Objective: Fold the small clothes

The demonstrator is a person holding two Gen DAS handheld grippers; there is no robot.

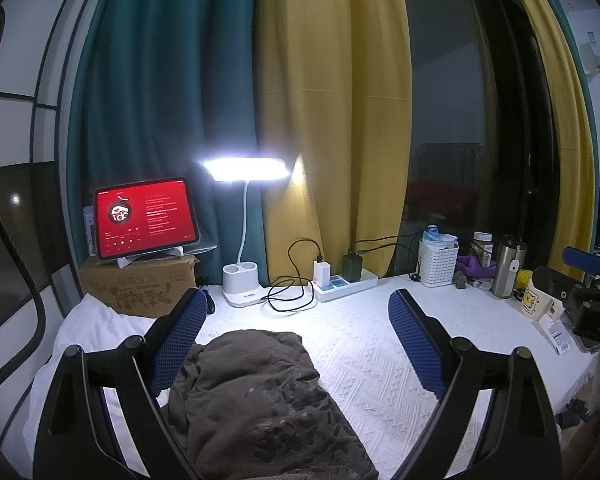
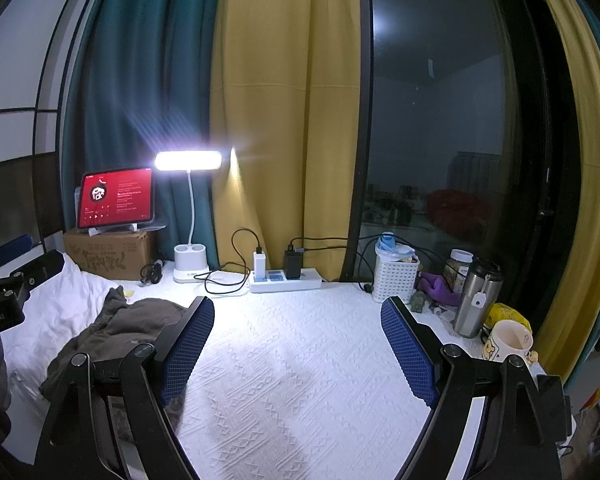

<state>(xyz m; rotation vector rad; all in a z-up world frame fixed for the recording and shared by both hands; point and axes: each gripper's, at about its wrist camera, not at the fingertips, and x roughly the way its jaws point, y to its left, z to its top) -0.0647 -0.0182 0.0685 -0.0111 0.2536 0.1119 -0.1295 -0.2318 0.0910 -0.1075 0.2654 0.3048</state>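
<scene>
Crumpled brown-grey clothing [image 1: 256, 404] lies heaped closest to the left gripper [image 1: 296, 340], spilling from six o'clock up to the middle of its view, between the widely parted blue pads, neither of which presses on it. From the right gripper [image 2: 296, 344] the same garment sits at nine o'clock, on the white patterned tablecloth [image 2: 300, 360] beside a white pillow [image 2: 56, 304]; those fingers are also spread, with nothing between them. At twelve o'clock a lit desk lamp [image 2: 188, 161] glares (bright enough to flare), a red-screened tablet [image 2: 116, 197] at ten o'clock, a steel flask [image 2: 476, 300] at three.
</scene>
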